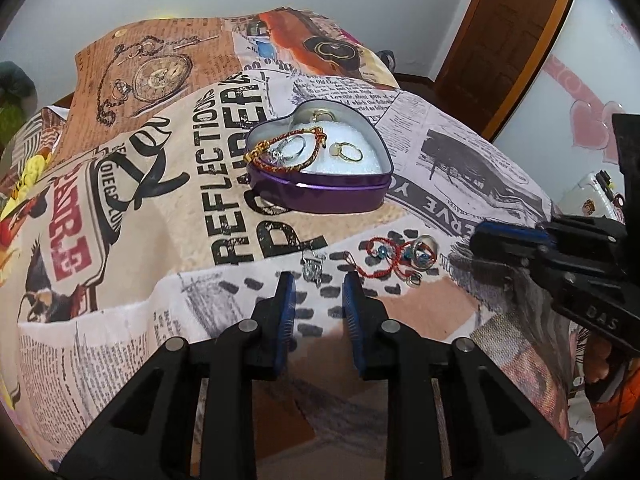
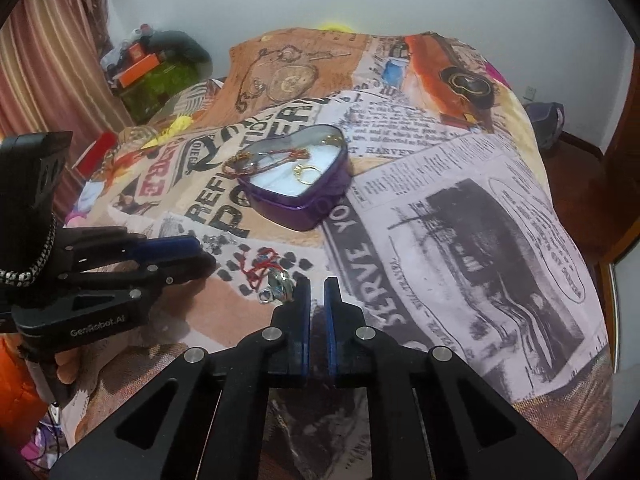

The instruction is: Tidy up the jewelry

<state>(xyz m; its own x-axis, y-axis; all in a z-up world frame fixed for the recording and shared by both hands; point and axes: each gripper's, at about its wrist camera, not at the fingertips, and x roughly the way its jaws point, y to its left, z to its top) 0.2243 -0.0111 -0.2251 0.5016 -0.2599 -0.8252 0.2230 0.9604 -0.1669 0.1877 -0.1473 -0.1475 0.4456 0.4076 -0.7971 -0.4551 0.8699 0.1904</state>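
A purple heart-shaped tin [image 1: 320, 192] [image 2: 298, 210] with a white lining stands open on the printed cloth. It holds a red and gold cord bracelet [image 1: 280, 152], a silver ring [image 1: 292, 146] and a gold ring [image 1: 350, 152] [image 2: 306, 172]. Loose on the cloth lie a silver charm [image 1: 313, 268], a red cord bracelet [image 1: 378, 258] [image 2: 260, 268] and rings [image 1: 424, 250] [image 2: 280, 282]. My left gripper [image 1: 319, 286] is open, just short of the charm. My right gripper [image 2: 317, 286] has a narrow gap between its jaws, empty, just right of the rings.
The printed newspaper-pattern cloth [image 1: 160, 220] covers a bed or table that drops off at the right [image 2: 580, 320]. Clutter and a curtain [image 2: 60, 60] stand at the far left. A wooden door [image 1: 500, 32] is at the right.
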